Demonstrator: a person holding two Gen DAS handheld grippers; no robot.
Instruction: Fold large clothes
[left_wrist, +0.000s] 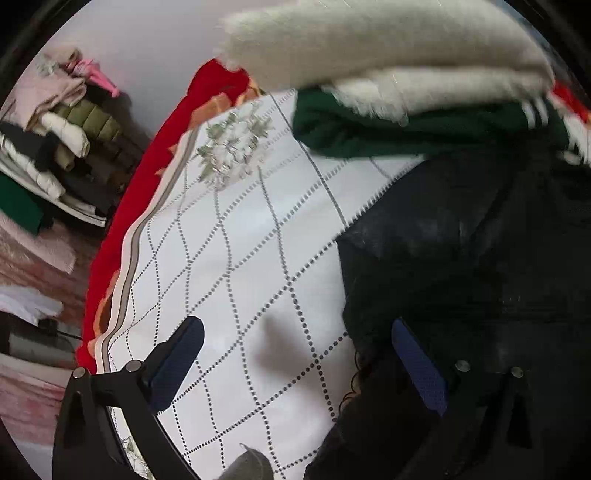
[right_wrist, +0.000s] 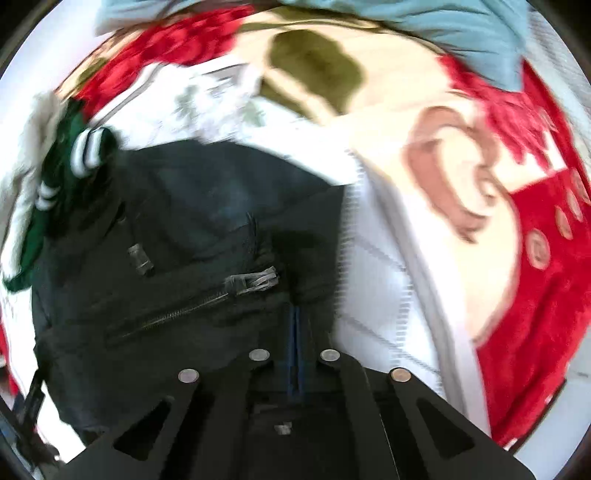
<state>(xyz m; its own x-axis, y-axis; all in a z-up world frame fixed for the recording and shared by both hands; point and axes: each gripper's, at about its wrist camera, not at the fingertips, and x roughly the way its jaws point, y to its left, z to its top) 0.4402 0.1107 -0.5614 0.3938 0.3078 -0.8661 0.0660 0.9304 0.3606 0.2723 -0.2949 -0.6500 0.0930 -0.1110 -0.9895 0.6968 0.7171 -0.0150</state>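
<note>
A large black jacket (left_wrist: 472, 258) lies on a white quilted bedspread (left_wrist: 240, 258); it also shows in the right wrist view (right_wrist: 177, 229), with a zipper (right_wrist: 184, 306) across it. My left gripper (left_wrist: 295, 336) is open, its blue-padded fingers (left_wrist: 177, 362) spread over the bedspread at the jacket's left edge, holding nothing. My right gripper (right_wrist: 295, 314) is shut on a fold of the black jacket near the zipper end. The right wrist view is blurred by motion.
Folded cream (left_wrist: 369, 48) and green (left_wrist: 406, 125) garments lie behind the jacket. A red patterned blanket (right_wrist: 524, 258) lies under the bedspread. A pile of clothes (left_wrist: 55, 140) stands off the bed's left side. A blue garment (right_wrist: 461, 33) lies at the far edge.
</note>
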